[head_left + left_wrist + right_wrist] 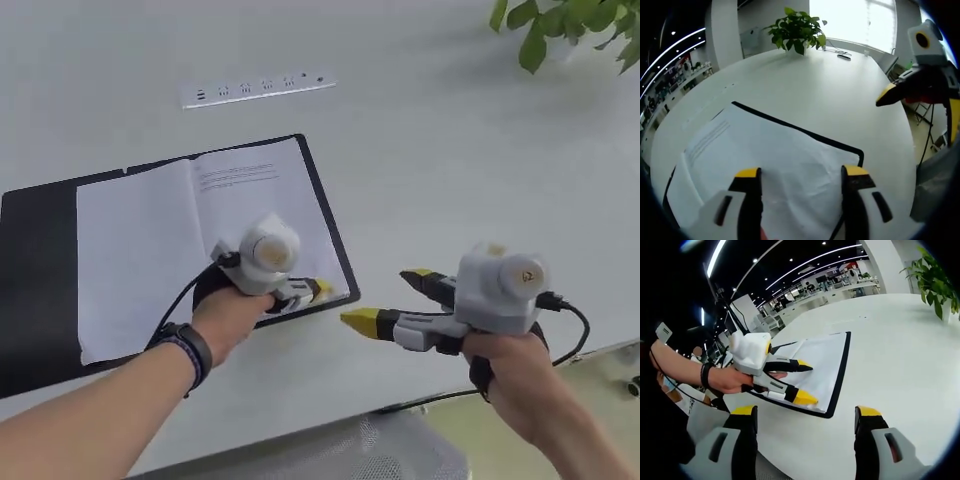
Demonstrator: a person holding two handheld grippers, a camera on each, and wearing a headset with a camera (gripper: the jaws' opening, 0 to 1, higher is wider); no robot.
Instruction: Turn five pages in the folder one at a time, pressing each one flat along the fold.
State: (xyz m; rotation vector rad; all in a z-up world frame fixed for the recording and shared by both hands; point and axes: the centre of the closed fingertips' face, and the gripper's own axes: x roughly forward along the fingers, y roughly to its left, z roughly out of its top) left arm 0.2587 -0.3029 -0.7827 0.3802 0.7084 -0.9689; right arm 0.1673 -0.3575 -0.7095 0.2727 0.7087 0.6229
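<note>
A: Where is the folder [40, 250]?
B: It lies open and flat on the white table [450, 150], left of centre. The head view cuts off its left edge. The print at the top of the right page [260, 190] is too small to read.
A: Left gripper [801, 172]?
B: It is over the near right corner of that page. Jaws wide apart, nothing between them. Can't tell whether the tips touch the paper. In the head view, the hand and gripper body hide all but one yellow tip.
A: Right gripper [385, 296]?
B: Right of the folder and apart from it, above bare table. Jaws spread, empty.
A: Anything else?
B: A power strip [258, 88] on the far side, and a plant [570, 30] at far right, partly cropped.
</note>
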